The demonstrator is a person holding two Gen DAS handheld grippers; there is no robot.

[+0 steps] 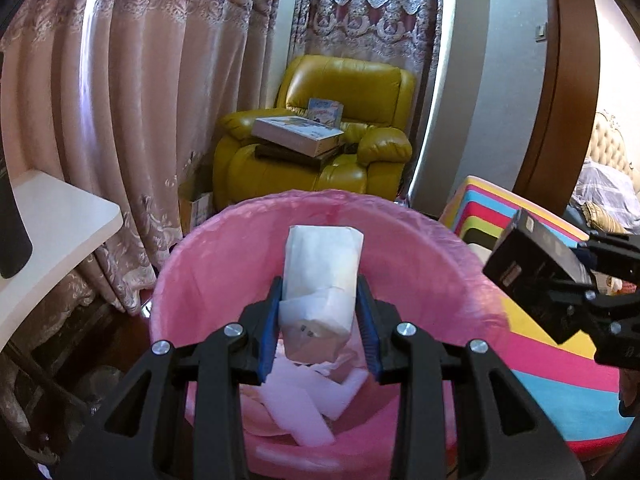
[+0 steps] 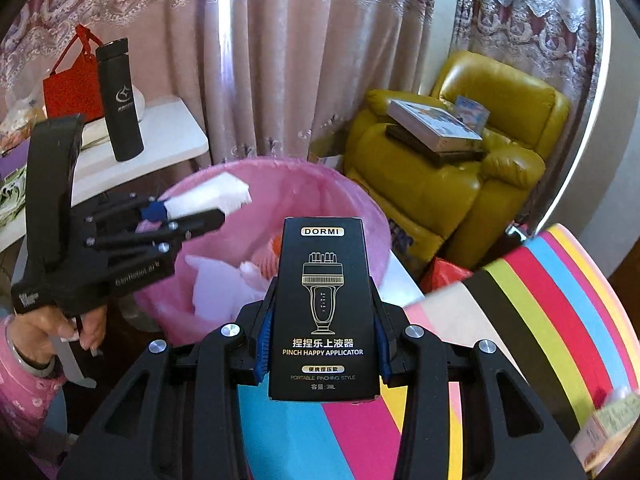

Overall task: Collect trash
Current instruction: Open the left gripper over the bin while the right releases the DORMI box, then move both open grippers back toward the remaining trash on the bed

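My left gripper is shut on a white paper packet and holds it over the open pink-lined trash bin. White and pink scraps lie in the bin. In the right wrist view the left gripper with the white packet hangs over the bin. My right gripper is shut on a black DORMI box just right of the bin, above the striped surface. The box also shows at the right of the left wrist view.
A rainbow-striped table stands right of the bin. A yellow armchair with boxes stands behind. A white side table at left holds a black flask and a red bag. Curtains hang behind.
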